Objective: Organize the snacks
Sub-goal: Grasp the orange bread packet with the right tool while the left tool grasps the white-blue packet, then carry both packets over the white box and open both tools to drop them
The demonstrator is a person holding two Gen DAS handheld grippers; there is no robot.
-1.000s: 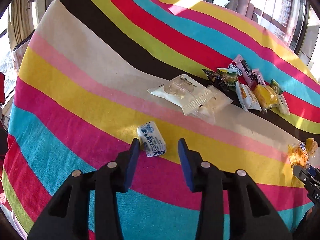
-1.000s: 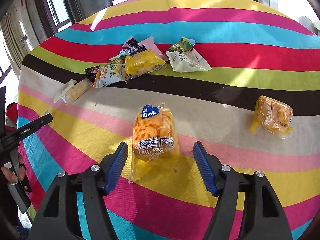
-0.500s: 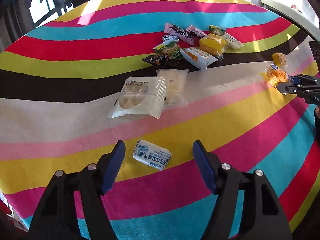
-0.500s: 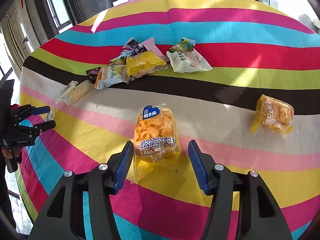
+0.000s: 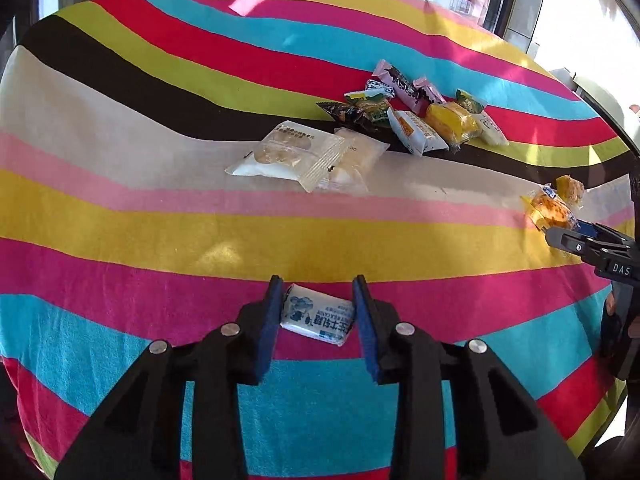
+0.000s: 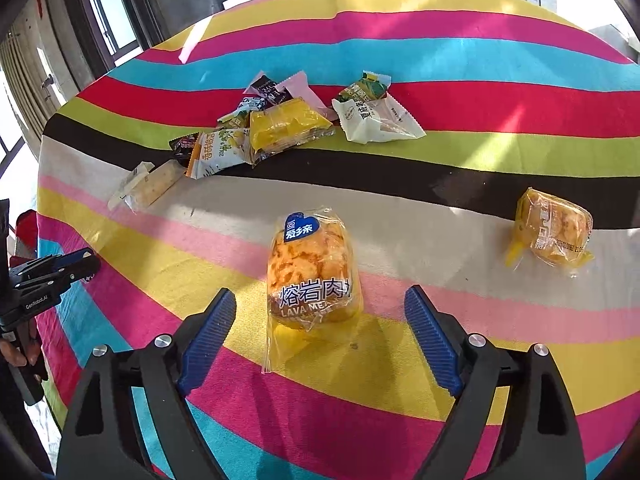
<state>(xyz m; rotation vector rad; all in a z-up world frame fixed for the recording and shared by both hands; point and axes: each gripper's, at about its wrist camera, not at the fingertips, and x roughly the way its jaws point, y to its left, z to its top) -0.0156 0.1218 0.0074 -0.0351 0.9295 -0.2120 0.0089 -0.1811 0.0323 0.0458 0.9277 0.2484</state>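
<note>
**Left gripper's got the small candy, right one's letting go**

Left gripper (image 5: 316,306) is clamped on the lil white-n-blue candy packet (image 5: 318,317), both pads touching it, down on the striped counter (image 5: 160,208). Right gripper (image 6: 320,320) jaws are opening, wide apart w/ the lava bread pack (image 6: 312,272) sitting between them, not touched. Rest of the snack pile (image 6: 280,124) is further back, 2nd bread pack (image 6: 552,232) off to the right.

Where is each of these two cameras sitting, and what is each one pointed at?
Left wrist: on the left gripper, looking down along its fingers, shut on a small blue-white packet.
Right wrist: on the right gripper, jaws opening around an orange bun pack.
Shared: striped tablecloth, snack pile; each shows the other gripper.
</note>
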